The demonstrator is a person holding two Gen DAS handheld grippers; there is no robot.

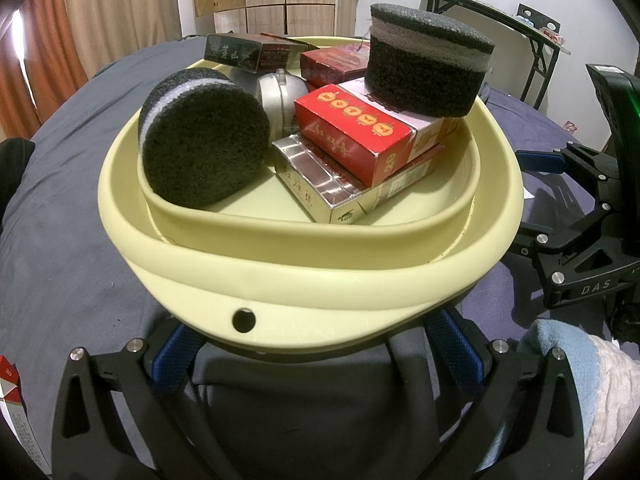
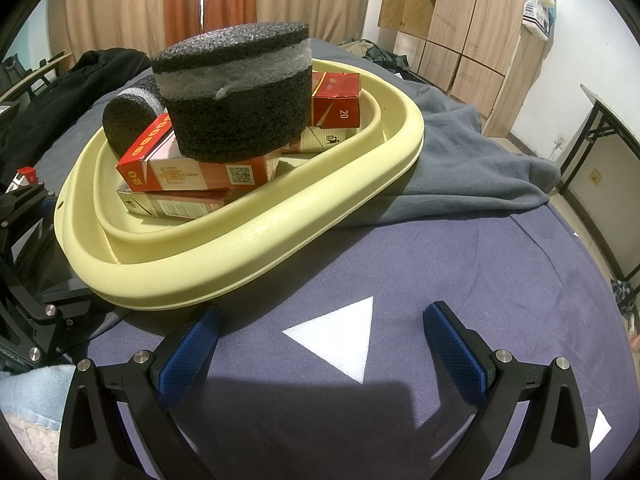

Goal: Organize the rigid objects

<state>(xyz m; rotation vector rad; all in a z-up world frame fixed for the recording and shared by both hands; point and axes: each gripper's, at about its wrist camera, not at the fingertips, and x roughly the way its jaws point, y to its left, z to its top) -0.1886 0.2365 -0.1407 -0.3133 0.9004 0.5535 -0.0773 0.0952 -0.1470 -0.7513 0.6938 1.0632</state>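
My right gripper [image 2: 320, 336] stands with fingers spread wide over the dark blue cloth [image 2: 500, 264], nothing between them; the pale yellow basin [image 2: 256, 236] lies just ahead; a black foam cylinder [image 2: 236, 100] sits upright on stacked red boxes [image 2: 192, 168] inside.

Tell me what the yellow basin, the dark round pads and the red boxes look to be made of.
Basin: likely soft plastic or silicone, matte pale yellow; its folded, rounded walls suggest a collapsible kind.
Pads: coarse foam or scouring sponge, dark grey with a lighter band; the surface is grainy and porous.
Boxes: printed cardboard, slightly glossy, with creased flaps; the lowest one has a shiny foil-like face.
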